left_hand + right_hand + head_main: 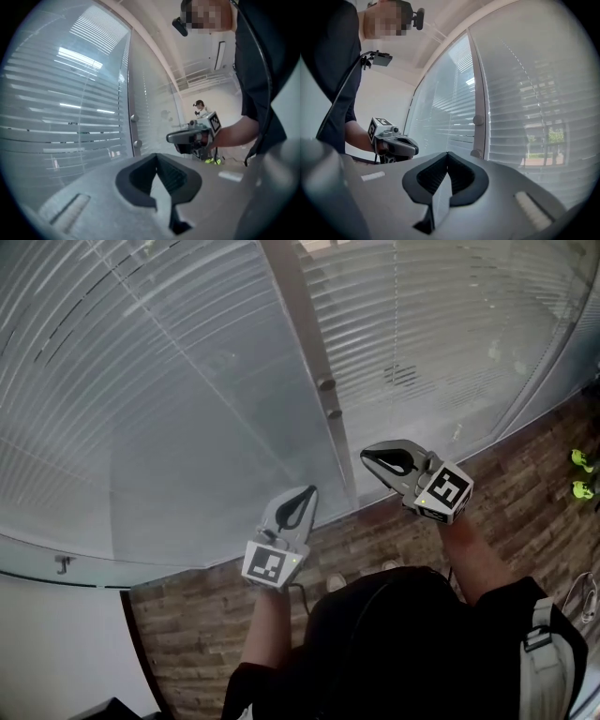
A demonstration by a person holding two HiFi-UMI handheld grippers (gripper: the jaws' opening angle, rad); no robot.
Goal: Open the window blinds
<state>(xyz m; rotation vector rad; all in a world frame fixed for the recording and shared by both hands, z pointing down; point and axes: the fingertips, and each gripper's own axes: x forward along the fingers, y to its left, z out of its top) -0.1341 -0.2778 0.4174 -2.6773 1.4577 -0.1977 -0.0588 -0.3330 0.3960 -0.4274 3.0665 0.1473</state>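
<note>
The window blinds [159, 381] fill the upper head view, thin light slats that look easily bent and seemingly behind glass, so the small knobs [326, 385] on the centre post [296, 315] seem the better hold for the left gripper [310, 490] and right gripper [365, 457], both closed on nothing, lower centre.

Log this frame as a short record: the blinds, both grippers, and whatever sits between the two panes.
blinds: lowered across both panes
post: stands between the panes and carries two round knobs
left gripper: jaws together, nothing held
right gripper: jaws together, nothing held
floor: wood pattern
task state: blinds not yet opened
</note>
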